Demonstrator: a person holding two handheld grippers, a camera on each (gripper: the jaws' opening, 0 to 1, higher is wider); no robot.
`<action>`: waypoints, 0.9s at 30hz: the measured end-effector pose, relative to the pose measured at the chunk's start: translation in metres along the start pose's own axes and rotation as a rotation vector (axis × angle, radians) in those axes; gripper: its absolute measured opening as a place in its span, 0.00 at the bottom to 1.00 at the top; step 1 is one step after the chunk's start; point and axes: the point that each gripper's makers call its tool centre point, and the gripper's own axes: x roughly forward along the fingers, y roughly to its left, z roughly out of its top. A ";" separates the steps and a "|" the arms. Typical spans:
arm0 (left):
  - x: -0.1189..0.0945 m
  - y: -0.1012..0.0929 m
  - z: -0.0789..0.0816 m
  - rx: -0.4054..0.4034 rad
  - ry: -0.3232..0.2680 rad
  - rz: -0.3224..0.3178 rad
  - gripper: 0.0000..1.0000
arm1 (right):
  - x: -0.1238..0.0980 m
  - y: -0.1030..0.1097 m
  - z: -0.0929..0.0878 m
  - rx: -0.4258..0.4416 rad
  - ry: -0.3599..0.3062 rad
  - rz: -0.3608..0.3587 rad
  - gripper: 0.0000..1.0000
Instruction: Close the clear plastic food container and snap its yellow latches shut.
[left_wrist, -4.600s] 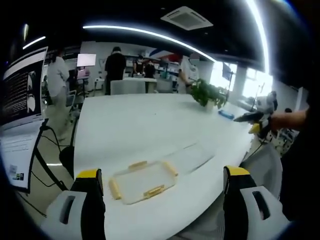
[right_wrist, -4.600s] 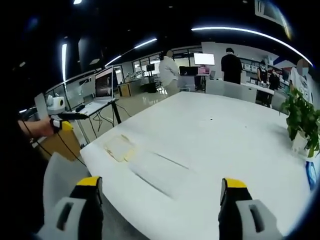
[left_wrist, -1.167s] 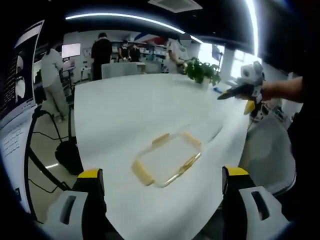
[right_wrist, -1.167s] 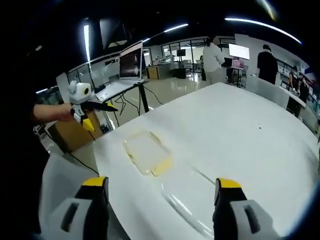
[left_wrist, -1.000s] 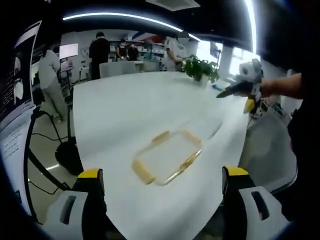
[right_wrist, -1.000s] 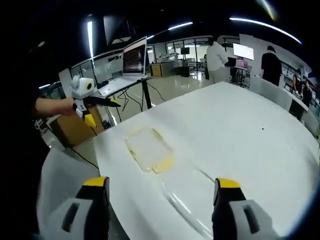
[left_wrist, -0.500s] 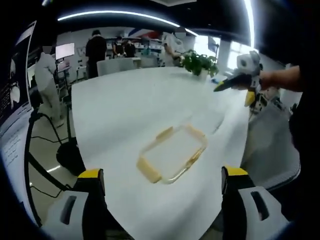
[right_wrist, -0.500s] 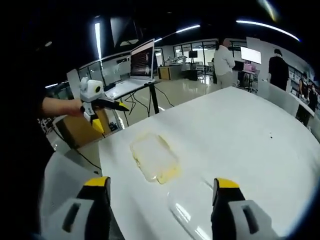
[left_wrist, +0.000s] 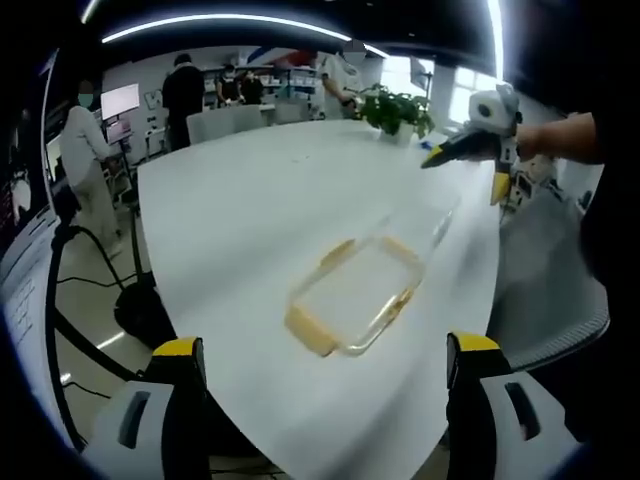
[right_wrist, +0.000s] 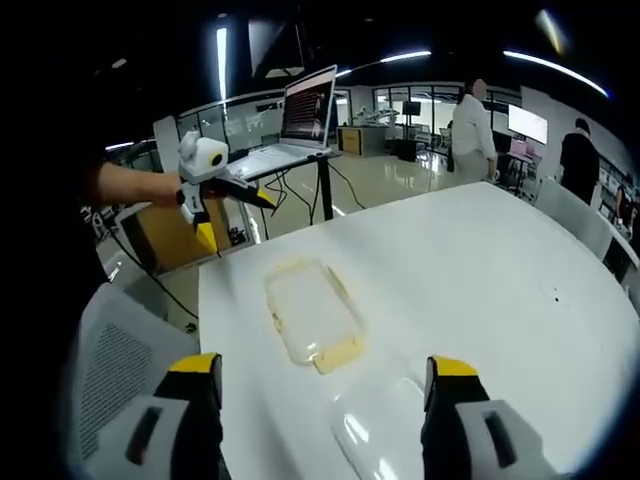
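White table; both tongs agape, empty.

Clear, glossy plastic food container with opaque yellow plastic latches. Smooth, glossy white table top. Clear plastic lid, reflective.

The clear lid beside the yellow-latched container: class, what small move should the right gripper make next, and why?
Probably lower the right gripper onto the clear lid and grasp its edge. The container lies open on the white table, the lid flat beside it, both grippers open and holding nothing. The left gripper hovers apart from the container.
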 end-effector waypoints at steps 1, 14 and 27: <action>0.001 0.001 0.001 -0.008 -0.009 -0.005 0.99 | 0.002 0.000 -0.001 -0.009 0.006 0.000 0.82; 0.014 0.007 -0.007 0.085 0.056 -0.051 0.99 | 0.018 -0.004 -0.006 -0.107 0.068 0.012 0.80; 0.028 0.014 -0.007 0.155 0.110 -0.107 0.99 | 0.029 -0.007 -0.005 -0.127 0.072 0.045 0.79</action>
